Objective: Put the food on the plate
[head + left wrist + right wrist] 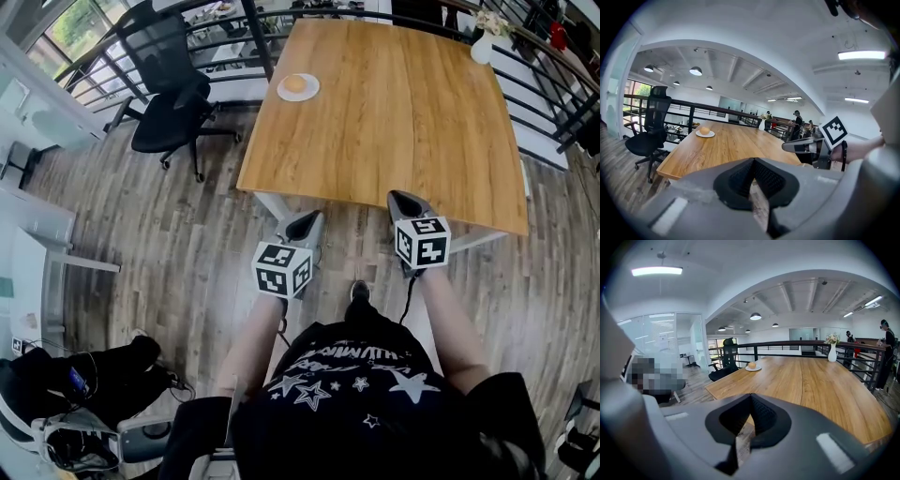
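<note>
The food (pixel 295 83), a round, pale orange piece, is seen on the plate (pixel 310 93). The plate stands near the far left corner of the desk (pixel 403 131), close to the edge by the chair (pixel 173 112). Nothing else is seen on the desk except a vase (pixel 481 47) at the far right corner. No other food is visible anywhere on it.

The left gripper (pixel 305 223) is held over the floor (pixel 178 234), just short of the near desk edge. Its jaws are seen closed together, with nothing between them. The right gripper (pixel 405 201) is held at the near edge. Its jaws are likewise pressed together and empty. Both grippers are well apart from the plate, almost the whole depth of the desk away.

From this, the task is judged to be done as far as the pictures show: the food lies on the plate, nothing is carried, and no loose item waits to be placed. If anything is left, it cannot be found in these views. What kind of food it is cannot be told at this distance.
</note>
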Motion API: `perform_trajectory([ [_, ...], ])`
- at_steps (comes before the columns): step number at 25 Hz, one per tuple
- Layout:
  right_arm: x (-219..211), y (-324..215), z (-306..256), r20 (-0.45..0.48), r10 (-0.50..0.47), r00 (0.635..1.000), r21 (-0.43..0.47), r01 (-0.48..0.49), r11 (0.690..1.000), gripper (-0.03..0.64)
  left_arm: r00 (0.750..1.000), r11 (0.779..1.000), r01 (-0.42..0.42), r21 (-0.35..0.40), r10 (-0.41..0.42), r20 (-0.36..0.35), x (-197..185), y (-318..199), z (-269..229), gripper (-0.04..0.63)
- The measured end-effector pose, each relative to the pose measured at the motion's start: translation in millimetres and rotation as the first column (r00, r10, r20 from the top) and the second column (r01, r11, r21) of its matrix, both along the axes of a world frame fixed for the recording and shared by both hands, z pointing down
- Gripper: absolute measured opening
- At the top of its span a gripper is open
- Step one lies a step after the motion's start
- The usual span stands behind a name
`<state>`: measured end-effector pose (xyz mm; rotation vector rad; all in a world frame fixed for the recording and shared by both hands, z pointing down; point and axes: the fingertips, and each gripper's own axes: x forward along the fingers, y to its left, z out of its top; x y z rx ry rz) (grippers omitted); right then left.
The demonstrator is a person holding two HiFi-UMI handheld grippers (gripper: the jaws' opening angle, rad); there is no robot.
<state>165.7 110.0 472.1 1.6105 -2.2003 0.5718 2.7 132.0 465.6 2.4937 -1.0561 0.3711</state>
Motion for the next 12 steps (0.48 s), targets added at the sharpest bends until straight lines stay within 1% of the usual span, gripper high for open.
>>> perform_trajectory([
  [4,-11.4,24.5,-4.3,0.007,0.022,1.0,-0.001,-0.022,1.0,0.002,1.0,1.0,-0.019,-0.004,0.019,-0.007,-13.8,18.5,-2.8,0.002],
  [9,-7.3,64.4,-2.3,0.026,0.052,0.998,0.012,-0.052,0.999,0.002,0.999,0.999,-0.043,-0.003,0.043,0.001,-13.5,55.5,0.3,0.002],
  [12,-11.9,80.2,3.6,0.034,0.073,0.997,0.009,-0.073,0.997,0.002,0.999,0.999,-0.054,0.0,0.054,0.0,-21.1,67.2,4.7,0.002],
])
